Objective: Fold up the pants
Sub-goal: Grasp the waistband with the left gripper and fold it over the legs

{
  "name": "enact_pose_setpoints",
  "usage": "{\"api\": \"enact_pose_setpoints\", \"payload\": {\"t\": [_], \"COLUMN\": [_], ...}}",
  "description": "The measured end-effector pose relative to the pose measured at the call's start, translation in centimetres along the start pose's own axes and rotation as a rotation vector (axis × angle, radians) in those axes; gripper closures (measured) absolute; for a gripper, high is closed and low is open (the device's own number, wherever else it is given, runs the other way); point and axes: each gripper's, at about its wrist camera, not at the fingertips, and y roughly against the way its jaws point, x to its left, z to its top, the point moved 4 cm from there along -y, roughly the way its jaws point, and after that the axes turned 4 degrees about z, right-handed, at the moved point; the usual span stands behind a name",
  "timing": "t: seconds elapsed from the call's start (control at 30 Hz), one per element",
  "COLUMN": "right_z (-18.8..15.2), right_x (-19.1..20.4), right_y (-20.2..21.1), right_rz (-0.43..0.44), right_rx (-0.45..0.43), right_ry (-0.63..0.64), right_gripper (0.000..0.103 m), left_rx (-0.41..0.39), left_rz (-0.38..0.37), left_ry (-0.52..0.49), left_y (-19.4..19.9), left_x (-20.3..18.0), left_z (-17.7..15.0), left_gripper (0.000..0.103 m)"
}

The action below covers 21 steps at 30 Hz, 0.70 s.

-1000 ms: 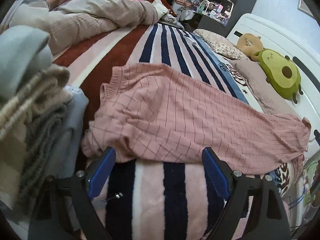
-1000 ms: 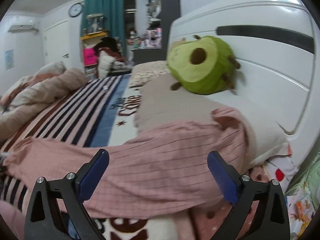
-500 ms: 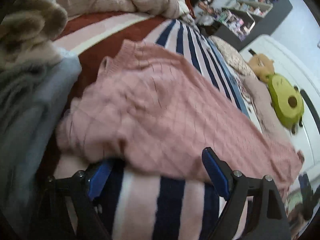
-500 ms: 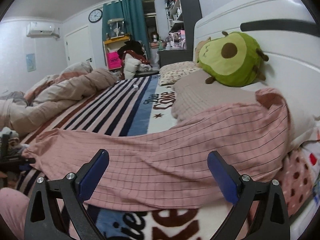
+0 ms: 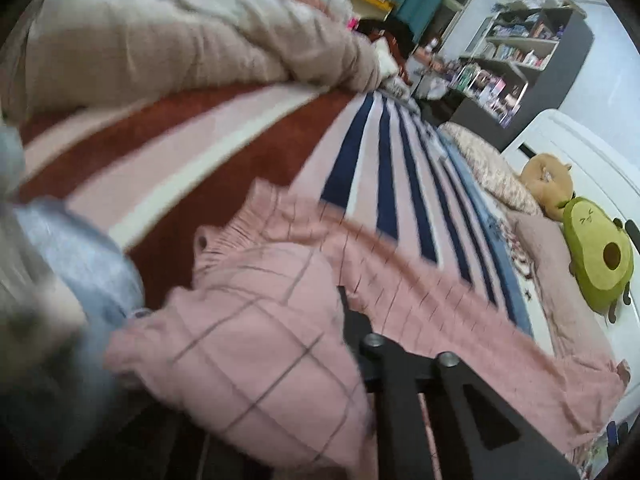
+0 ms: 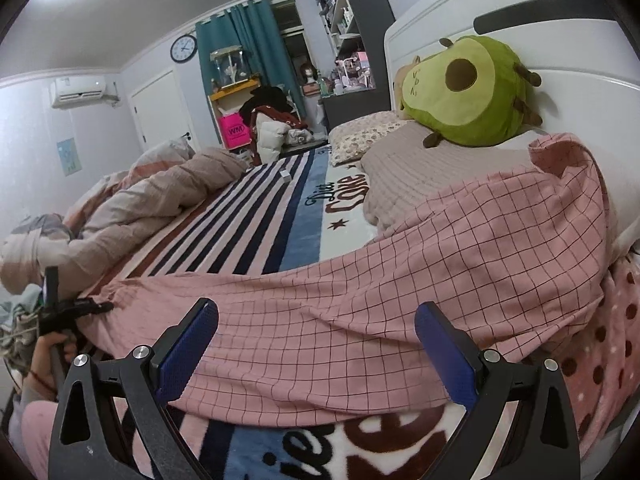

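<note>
Pink checked pants [image 6: 400, 304] lie lengthwise across the striped blanket [image 6: 256, 224] on the bed, cuff end draped up over the grey pillow [image 6: 436, 160] toward the headboard.

Left gripper [image 6: 102, 306]: clenched on the waistband end, to judge from the right wrist view, where its tip meets a pinched point of cloth. The left wrist view agrees: fabric bunched over the one black finger [image 5: 352, 320] in sight, the rest hidden and blurred.

Right gripper [image 6: 316, 344]: released, jaws wide, hovering just over the leg section, touching nothing that I can see.

Step in hand, by my reading: securing both ends for the first fold. You want the right gripper on the cuff end, both layers together, before lifting. Keep the cloth taut between your two hands so the legs stay stacked; a slack middle will likely drag and wrinkle on the fleece.

View differences:
- Right wrist: whole length of the pants, cuff on pillow, avocado plush [image 6: 468, 92] behind, your left hand [image 6: 48, 354] on its handle.
- Left wrist: waistband ruffle [image 5: 244, 216] close up, grey-blue garment [image 5: 84, 264] just beside it.
</note>
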Motion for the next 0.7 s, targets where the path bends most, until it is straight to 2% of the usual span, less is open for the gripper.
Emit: {"api": "enact_pose_setpoints", "payload": {"t": [0.17, 0.27, 0.37, 0.43, 0.53, 0.7], "right_z": [0.6, 0.8, 0.7, 0.6, 0.3, -0.2], "right_x": [0.5, 1.4, 2.5, 3.2, 3.9, 4.2], "right_y": [0.9, 1.0, 0.7, 0.4, -0.1, -0.8], "right_rz": [0.010, 0.036, 0.075, 0.092, 0.112, 0.132], "right_rx": [-0.002, 0.012, 0.033, 0.044, 0.056, 0.086], "right_ry": [0.007, 0.013, 0.018, 0.023, 0.027, 0.028], "right_gripper": [0.005, 0.005, 0.005, 0.005, 0.005, 0.005], "left_rx": [-0.140, -0.240, -0.294, -0.286, -0.232, -0.165], "left_rz": [-0.022, 0.031, 0.083, 0.111, 0.106, 0.024], "left_ry": [-0.021, -0.040, -0.043, -0.068, -0.133, -0.258], "left_y": [5.2, 9.0, 11.6, 12.2, 11.6, 10.2], "left_x": [-0.6, 0.4, 1.9, 2.2, 1.5, -2.7], "left_z": [3.5, 5.4, 6.9, 7.2, 6.8, 4.9], "left_gripper": [0.097, 0.097, 0.097, 0.097, 0.098, 0.098]}}
